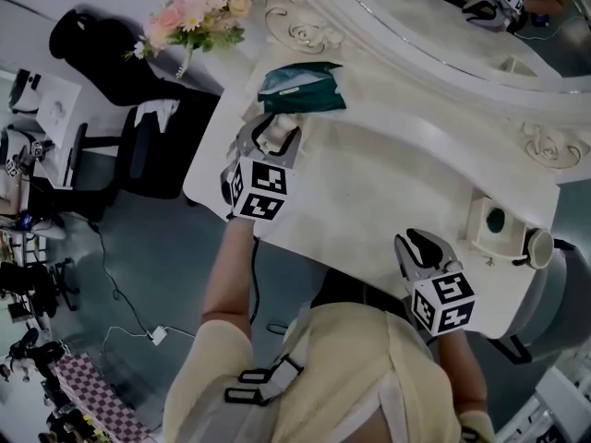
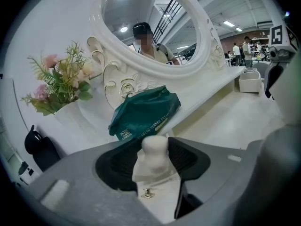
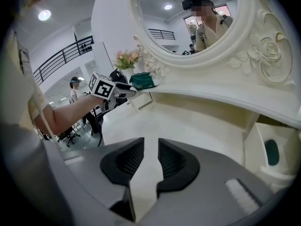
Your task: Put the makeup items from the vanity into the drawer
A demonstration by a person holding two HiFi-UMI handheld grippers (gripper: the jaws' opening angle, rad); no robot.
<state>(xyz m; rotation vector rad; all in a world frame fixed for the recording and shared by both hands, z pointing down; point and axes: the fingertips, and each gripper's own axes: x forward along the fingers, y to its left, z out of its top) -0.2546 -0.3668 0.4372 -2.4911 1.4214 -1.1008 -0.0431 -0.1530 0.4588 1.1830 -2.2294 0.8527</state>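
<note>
Left gripper view: I see left gripper (image 2: 155, 163) slack around a bottle (image 2: 154, 149), right gripper (image 3: 151, 155) parted, empty; green pack (image 2: 143, 112) lies on vanity (image 2: 225, 121), drawer unseen.

Pink and cream flowers (image 1: 199, 12) stand near a black bag (image 1: 92, 52). An office chair (image 1: 138, 160) sits below it, and a white plug box (image 1: 157, 334) lies on the floor.

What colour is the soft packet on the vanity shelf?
Dark teal green; the packet shows best in the left gripper view.
</note>
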